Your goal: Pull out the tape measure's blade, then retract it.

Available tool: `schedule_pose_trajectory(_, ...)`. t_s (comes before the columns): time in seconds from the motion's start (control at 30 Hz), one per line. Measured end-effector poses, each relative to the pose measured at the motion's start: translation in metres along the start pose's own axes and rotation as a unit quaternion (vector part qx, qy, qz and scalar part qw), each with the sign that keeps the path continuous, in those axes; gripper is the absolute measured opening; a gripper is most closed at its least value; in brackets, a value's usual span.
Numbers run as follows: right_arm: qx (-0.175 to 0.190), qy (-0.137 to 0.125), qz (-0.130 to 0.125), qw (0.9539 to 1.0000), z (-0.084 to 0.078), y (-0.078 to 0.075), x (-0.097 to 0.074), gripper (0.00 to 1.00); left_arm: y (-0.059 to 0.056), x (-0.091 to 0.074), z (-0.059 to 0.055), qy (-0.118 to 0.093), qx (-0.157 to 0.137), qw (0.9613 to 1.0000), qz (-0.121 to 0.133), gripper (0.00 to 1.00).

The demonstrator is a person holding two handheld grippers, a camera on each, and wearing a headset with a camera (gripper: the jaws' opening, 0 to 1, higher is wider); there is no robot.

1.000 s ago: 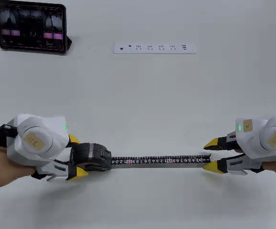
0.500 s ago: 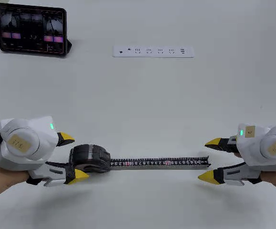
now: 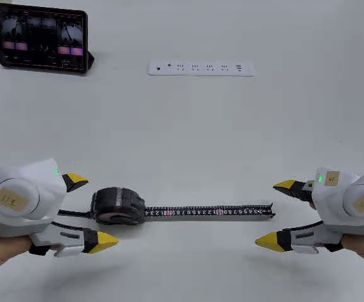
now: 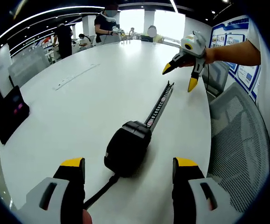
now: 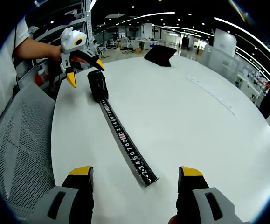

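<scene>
A black tape measure case (image 3: 117, 206) lies on the white table, its dark numbered blade (image 3: 210, 212) drawn out to the right and lying flat. My left gripper (image 3: 92, 211) is open just left of the case, fingers apart and clear of it. My right gripper (image 3: 276, 212) is open a little beyond the blade's hooked end (image 3: 271, 211), holding nothing. In the left gripper view the case (image 4: 127, 148) lies ahead between the yellow fingertips (image 4: 72, 163), a thin black strap trailing from it. In the right gripper view the blade (image 5: 125, 144) runs away from its end to the case (image 5: 98, 84).
A white power strip (image 3: 200, 68) lies at the far middle of the table. A dark tablet (image 3: 41, 38) stands propped at the far left. A mesh chair (image 4: 239, 140) sits beside the table edge. People stand in the distance.
Both grippers have let go: the left opened and drew back from the case, the right opened and backed off the blade tip. The blade stays pulled out on the table.
</scene>
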State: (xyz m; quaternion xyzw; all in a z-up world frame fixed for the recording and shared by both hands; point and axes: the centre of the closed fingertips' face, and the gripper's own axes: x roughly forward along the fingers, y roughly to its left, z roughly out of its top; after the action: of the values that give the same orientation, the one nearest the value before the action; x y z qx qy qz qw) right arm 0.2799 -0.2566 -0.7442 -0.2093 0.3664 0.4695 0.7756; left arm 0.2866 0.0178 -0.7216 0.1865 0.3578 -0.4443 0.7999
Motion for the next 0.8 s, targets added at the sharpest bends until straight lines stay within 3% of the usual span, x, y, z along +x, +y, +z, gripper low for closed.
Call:
schedule_pose_trajectory(0.13,0.004,-0.005,-0.012,0.9999,0.004,0.001,-0.003,0.80,0.000,-0.004,-0.005,-0.005,-0.012,0.9999,0.009,0.78)
schedule_pose_trajectory(0.3,0.009,-0.010,-0.016,0.9998,0.008,0.004,-0.005,0.82,0.000,-0.008,-0.010,-0.013,-0.029,0.9993,0.017,0.82)
schedule_pose_trajectory(0.8,0.032,-0.037,-0.035,0.9982,0.014,0.017,-0.020,0.94,-0.006,-0.028,-0.022,-0.057,-0.082,0.9946,0.028,0.89)
